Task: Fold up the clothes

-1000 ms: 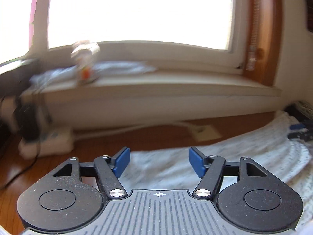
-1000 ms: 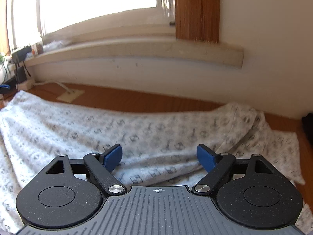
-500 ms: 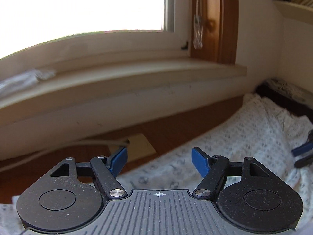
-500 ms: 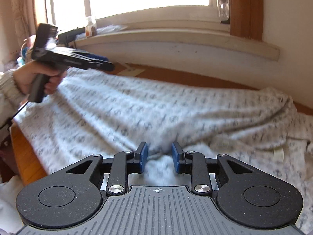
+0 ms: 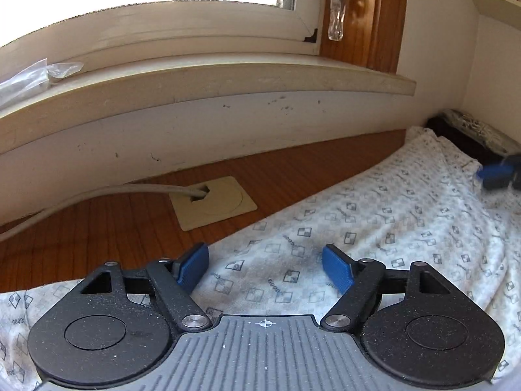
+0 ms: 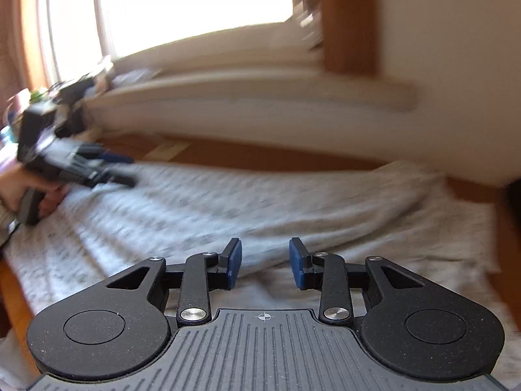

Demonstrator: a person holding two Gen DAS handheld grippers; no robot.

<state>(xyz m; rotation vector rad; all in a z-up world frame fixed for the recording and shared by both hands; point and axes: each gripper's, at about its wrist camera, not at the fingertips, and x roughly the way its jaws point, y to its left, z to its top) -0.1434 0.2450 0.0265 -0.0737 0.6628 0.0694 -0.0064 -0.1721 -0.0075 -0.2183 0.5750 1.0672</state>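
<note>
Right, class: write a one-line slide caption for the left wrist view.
Left gripper, jaws opening, above the patterned white garment on a wooden table.

The left wrist view sits low and close over the near left edge of the white patterned cloth (image 5: 374, 228), facing the far pale stone windowsill (image 5: 208, 81). The blurred right wrist view looks leftward across the same cloth (image 6: 228, 202) and sill (image 6: 247, 94).

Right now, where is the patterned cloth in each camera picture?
Left wrist view: the patterned cloth fills the lower right, running under the left gripper.
Right wrist view: it spreads across the middle, under the right gripper.
Shared landmark: the beige floor plate, blurred at upper left in the right view.
</note>
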